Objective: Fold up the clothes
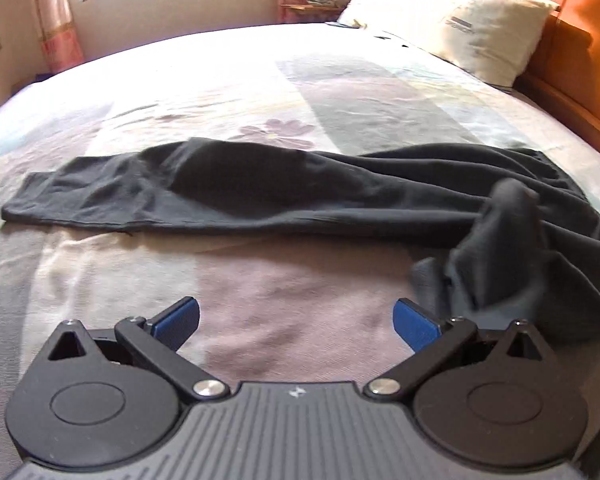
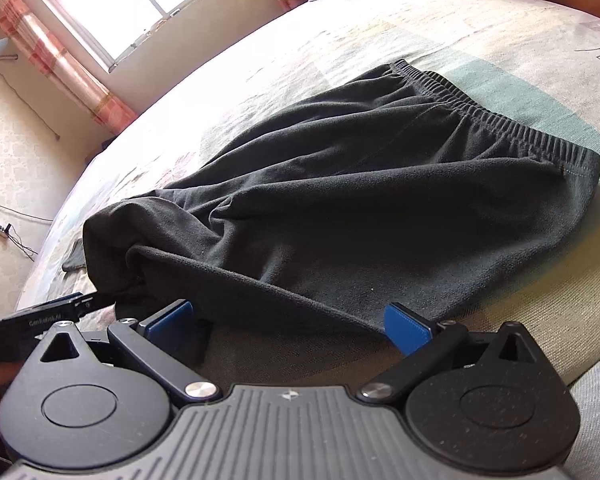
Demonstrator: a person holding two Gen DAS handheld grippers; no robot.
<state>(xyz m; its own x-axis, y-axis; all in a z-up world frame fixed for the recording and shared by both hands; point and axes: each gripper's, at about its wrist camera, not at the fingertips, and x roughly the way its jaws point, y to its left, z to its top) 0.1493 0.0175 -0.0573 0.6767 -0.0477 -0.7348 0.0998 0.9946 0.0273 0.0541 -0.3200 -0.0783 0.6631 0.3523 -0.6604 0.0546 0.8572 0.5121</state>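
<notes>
While the black trousers (image 1: pixel 260 192) lie stretched across the middle of the left wrist frame, from a flat cuff at centre left to a rumpled heap at lower right, folding appears barely begun. One leg seems laid out along the bed (image 1: pixel 260 80); a loose bunch of cloth (image 1: pixel 500 248) stands up at right, blurred, so its exact form cannot be told. In the right wrist view the elastic waistband (image 2: pixel 500 108) runs along the upper right of the garment, and creases fan toward the lower left. Judged from this, smoothing, stacking the legs and the crosswise folds all remain.

Left hand-held gripper (image 1: pixel 296 322): jaws spread wide, blue pads empty, low in the frame over bare bedsheet; the right pad (image 1: pixel 414 322) sits just beside the bunched cloth, and whether they touch cannot be told.

Right hand-held gripper (image 2: pixel 288 322): jaws equally wide, nothing clamped, with a taut fabric edge (image 2: pixel 300 300) crossing just beyond the pads.

Legible writing: faint grey lettering on the pillow (image 1: pixel 472 16), unreadable; "DRE…" cut off on the bedsheet at the upper right edge of the right wrist view; white print beginning "Gen…" on the black device (image 2: pixel 44 322) at lower left.
</notes>
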